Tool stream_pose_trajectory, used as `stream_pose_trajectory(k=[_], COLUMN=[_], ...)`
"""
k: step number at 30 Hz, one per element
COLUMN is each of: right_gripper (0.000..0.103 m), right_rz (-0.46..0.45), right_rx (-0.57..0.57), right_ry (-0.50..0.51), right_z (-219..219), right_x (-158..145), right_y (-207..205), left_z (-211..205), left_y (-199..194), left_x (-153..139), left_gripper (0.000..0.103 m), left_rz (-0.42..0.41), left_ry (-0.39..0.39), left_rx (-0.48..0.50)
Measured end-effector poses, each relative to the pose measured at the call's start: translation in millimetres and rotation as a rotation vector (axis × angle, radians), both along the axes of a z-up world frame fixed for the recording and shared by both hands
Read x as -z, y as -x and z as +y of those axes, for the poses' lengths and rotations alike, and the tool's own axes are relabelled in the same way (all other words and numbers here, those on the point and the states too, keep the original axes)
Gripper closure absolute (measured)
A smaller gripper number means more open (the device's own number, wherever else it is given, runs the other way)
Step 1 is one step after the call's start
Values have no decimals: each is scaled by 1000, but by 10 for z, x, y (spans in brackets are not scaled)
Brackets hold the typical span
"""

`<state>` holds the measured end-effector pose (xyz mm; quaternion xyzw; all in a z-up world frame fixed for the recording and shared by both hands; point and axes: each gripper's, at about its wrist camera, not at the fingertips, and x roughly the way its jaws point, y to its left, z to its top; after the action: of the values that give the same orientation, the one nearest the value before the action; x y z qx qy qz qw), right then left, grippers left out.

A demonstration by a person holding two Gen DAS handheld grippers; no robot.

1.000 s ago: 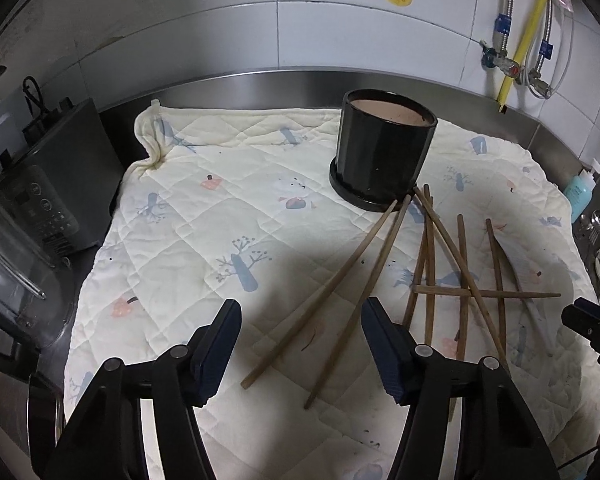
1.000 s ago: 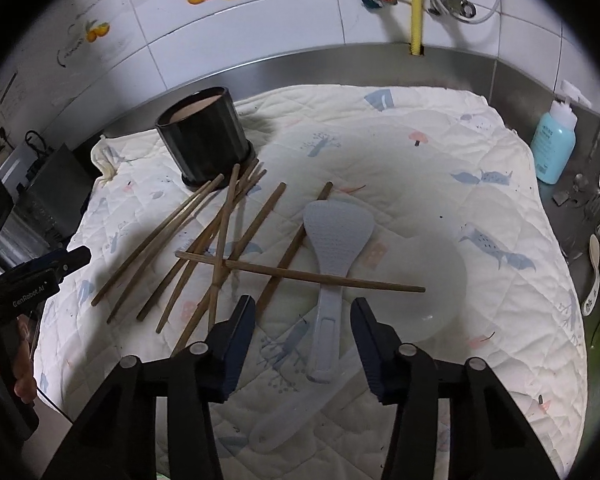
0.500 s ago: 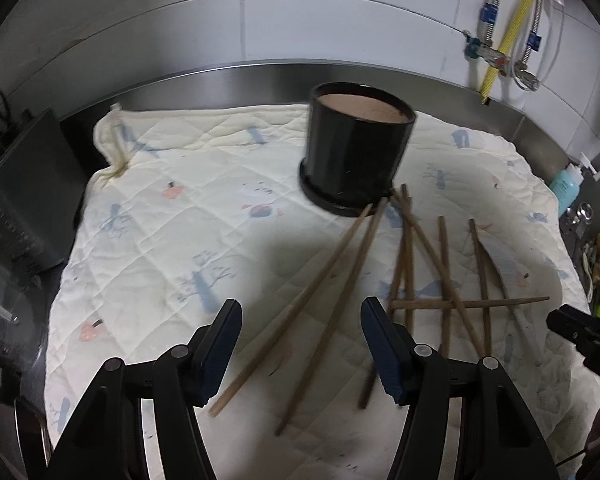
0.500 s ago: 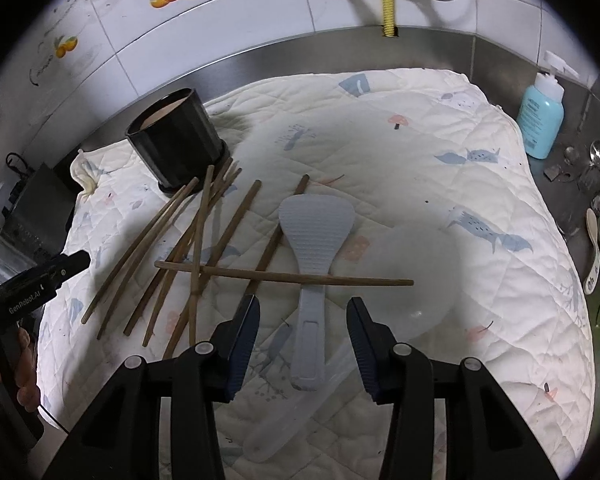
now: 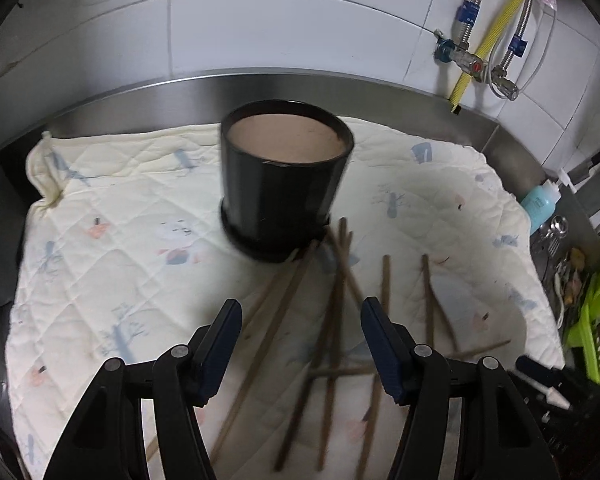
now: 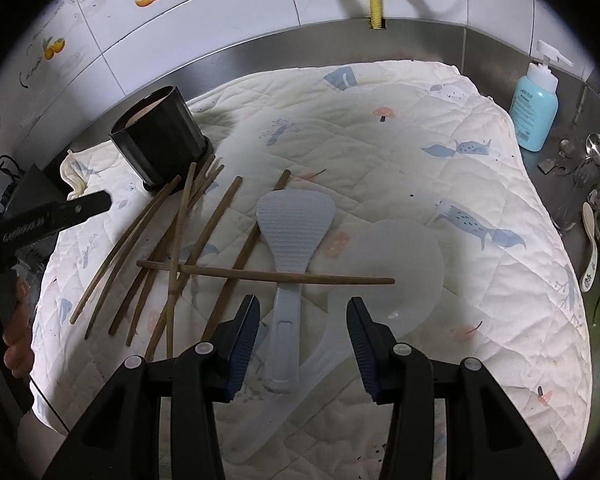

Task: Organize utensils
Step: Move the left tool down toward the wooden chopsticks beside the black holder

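Several brown wooden chopsticks lie criss-crossed on a quilted cloth, just in front of a black round pot. My left gripper hangs open above the chopsticks' near ends with nothing between its fingers. In the right wrist view the same chopsticks lie left of a grey rice paddle, and one stick rests across the paddle's neck. A translucent white paddle lies beside it. My right gripper is open above the grey paddle's handle. The pot stands at the back left.
A blue soap bottle and metal spoons sit on the steel counter to the right. A green rack is at the right edge. Pipes and a tiled wall run behind. A person's hand holds the left gripper's handle.
My left gripper has moved forward and to the right, over the chopsticks and nearer the black pot. The right gripper has barely shifted. Both stay open.
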<state>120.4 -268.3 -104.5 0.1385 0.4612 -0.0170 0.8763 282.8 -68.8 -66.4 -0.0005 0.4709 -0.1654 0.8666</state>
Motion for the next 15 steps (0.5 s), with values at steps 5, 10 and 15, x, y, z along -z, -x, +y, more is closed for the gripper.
stream_pose_trajectory(k=[5,10,15], right_gripper=[53,53,53], right_rz=[5,7,0], right_rx=[-4,5,15], right_ry=[-15,-32,-41], right_z=[-26,-70,-137], right_x=[43,69,67], right_y=[-2,15,43], left_z=[-225,-419,-545], left_y=[-187,-384,-550], left_x=[146,353,517], left_gripper=[46,57,59], left_rz=[39,81,100], left_ry=[10,18,12], left_rx=[7,13,4])
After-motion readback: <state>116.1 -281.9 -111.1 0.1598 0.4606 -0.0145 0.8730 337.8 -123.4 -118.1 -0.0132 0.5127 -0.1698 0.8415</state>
